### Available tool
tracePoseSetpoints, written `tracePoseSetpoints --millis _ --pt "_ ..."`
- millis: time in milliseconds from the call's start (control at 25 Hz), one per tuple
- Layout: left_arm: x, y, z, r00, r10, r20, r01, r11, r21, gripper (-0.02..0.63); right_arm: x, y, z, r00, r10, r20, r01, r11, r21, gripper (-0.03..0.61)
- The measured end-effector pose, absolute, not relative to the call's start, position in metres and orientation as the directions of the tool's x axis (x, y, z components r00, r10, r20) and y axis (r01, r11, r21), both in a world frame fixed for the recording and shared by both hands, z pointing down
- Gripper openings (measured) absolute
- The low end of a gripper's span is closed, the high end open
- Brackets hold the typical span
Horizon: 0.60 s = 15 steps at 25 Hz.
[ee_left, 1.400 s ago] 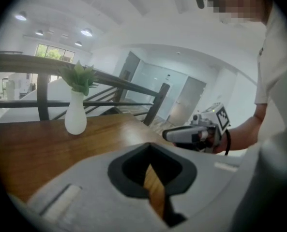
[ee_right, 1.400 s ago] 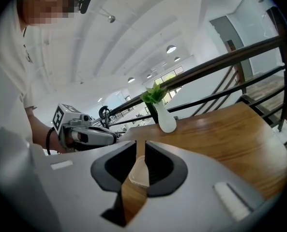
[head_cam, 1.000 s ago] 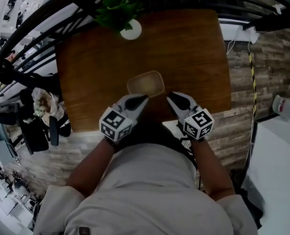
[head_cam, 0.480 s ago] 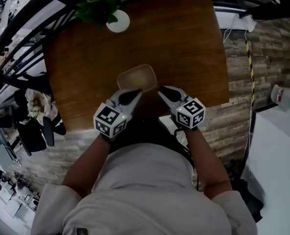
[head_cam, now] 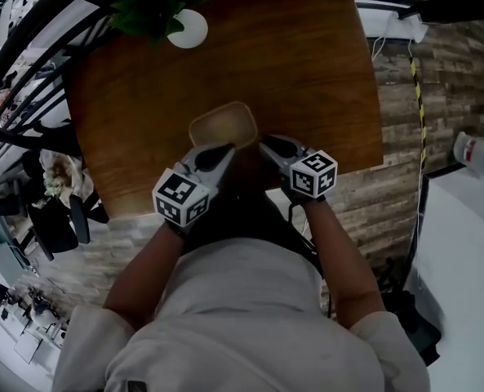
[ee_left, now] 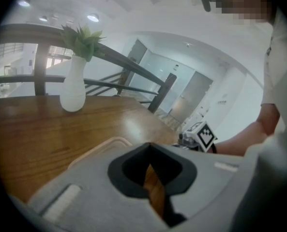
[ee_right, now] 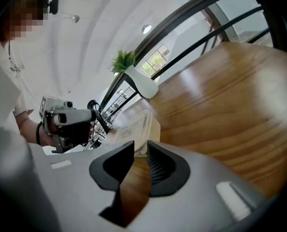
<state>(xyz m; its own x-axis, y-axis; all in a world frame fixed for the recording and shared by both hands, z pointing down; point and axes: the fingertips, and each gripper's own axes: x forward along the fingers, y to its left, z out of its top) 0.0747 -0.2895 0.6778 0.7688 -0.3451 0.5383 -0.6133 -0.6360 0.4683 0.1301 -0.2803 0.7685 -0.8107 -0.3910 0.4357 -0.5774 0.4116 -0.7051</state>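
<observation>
A shallow, pale, see-through rectangular container (head_cam: 222, 124) lies on the wooden table (head_cam: 307, 72) near its front edge. My left gripper (head_cam: 219, 150) points at the container's near left corner, and its tips look closed together with nothing between them. My right gripper (head_cam: 268, 144) sits just right of the container's near right corner. In the left gripper view the container's rim (ee_left: 100, 146) shows just beyond the left gripper (ee_left: 149, 146). In the right gripper view the right gripper (ee_right: 140, 146) has a narrow gap, empty, with the container (ee_right: 144, 128) straight ahead of it.
A white vase (head_cam: 188, 29) with a green plant stands at the table's far left corner. A dark metal railing (head_cam: 29, 72) runs along the table's left and far sides. A person's arms and torso are close against the table's front edge.
Both grippers have moved forward over the table's front edge and closer together, and now flank the container's near corners. The container has not moved.
</observation>
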Motion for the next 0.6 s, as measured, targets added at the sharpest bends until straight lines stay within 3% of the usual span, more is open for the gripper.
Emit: tracePoseSetpoints --millis 600 --pt "0.068 -0.289 0.688 0.765 -0.334 0.551 -0.619 -0.620 0.483 0.005 0.126 -0.280 0.785 -0.839 -0.381 0.388 -0.511 0.307 -0.803 0.071"
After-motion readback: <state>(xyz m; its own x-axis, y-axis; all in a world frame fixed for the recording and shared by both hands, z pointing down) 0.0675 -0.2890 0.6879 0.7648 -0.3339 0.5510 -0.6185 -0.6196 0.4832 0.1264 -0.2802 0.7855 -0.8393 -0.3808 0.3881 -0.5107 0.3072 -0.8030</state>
